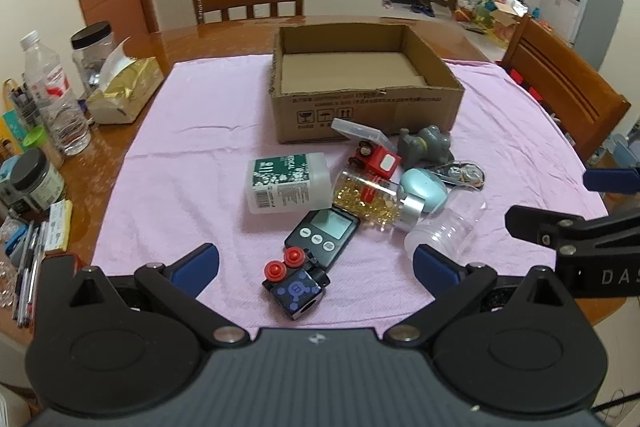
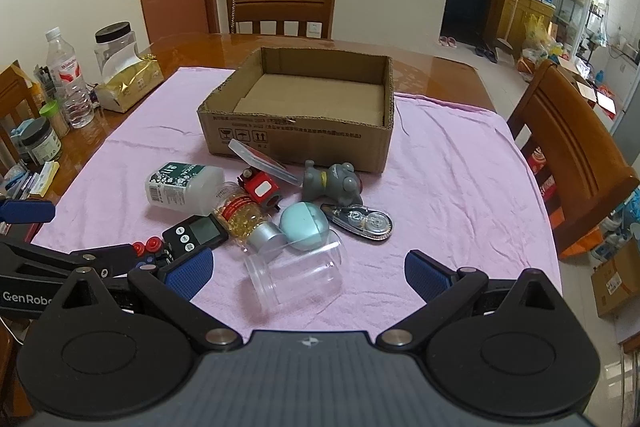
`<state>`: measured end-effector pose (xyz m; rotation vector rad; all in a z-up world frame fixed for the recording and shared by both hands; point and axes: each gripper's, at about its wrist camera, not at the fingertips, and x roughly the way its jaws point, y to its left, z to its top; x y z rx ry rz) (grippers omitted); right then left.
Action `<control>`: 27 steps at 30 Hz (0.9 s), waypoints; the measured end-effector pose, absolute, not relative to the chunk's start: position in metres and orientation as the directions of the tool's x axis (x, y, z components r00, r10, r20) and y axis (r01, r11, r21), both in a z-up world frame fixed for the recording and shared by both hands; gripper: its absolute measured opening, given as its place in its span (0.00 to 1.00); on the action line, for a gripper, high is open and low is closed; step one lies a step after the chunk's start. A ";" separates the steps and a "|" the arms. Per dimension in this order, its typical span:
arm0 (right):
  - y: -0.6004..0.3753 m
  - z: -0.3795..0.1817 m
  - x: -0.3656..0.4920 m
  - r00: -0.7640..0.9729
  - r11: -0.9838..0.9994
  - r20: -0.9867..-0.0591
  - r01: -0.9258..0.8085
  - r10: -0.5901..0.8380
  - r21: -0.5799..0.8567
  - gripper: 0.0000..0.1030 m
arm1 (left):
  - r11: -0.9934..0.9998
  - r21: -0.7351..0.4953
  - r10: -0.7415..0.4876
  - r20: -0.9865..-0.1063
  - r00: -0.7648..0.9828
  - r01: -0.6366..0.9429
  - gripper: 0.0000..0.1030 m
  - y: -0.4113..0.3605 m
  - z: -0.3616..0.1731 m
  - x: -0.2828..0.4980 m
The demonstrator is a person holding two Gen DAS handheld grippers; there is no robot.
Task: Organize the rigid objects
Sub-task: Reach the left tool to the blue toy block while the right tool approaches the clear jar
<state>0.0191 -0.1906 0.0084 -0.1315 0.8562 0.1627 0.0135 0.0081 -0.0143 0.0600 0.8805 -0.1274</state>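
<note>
Setting: a wooden tabletop under a pink cloth, with an open cardboard box at the far side, its floor bare.

The pile: a dozen or so small hard items lie bunched on the cloth just in front of the box, none inside it yet by the look of things.

Left gripper: jaws spread wide, holding nothing, hovering above a blue toy block with red knobs that rests against a black digital timer.

Right gripper: also wide and empty, poised over a clear plastic jar lying on its side.

Handling, the jar: likely light, thin-walled and slick; it can roll, so a hold across the body near the open mouth looks safest, with gentle pressure.

Handling, the block: stiff and compact; its flat sides offer the better purchase, not the knobs.

Others waiting: a white bottle with a green label, a capsule bottle with a silver cap, a red toy car, a grey animal figure, a teal round case and what may be a correction-tape dispenser, though its markings are too small to be sure.
</note>
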 end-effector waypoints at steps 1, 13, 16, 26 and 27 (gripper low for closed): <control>-0.191 0.007 0.019 0.648 0.978 -0.756 -0.202 0.095 -0.049 1.00 | 0.989 -0.003 -0.096 -0.771 0.629 0.147 0.99 0.009 -0.016 0.014; -0.196 -0.035 0.021 0.605 0.965 -0.786 -0.257 0.128 -0.041 1.00 | 0.974 0.027 -0.116 -0.793 0.599 0.224 0.99 0.025 -0.063 0.015; -0.195 -0.048 0.023 0.580 0.965 -0.804 -0.259 0.132 -0.029 1.00 | 0.972 0.040 -0.108 -0.800 0.590 0.232 0.99 0.029 -0.078 0.019; -0.190 -0.073 0.033 0.525 0.962 -0.845 -0.267 0.103 -0.048 1.00 | 0.970 0.051 -0.087 -0.840 0.535 0.238 0.99 0.041 -0.117 0.041; -0.190 -0.074 0.035 0.523 0.961 -0.846 -0.272 0.102 -0.052 1.00 | 0.969 0.055 -0.083 -0.844 0.529 0.240 0.99 0.043 -0.120 0.043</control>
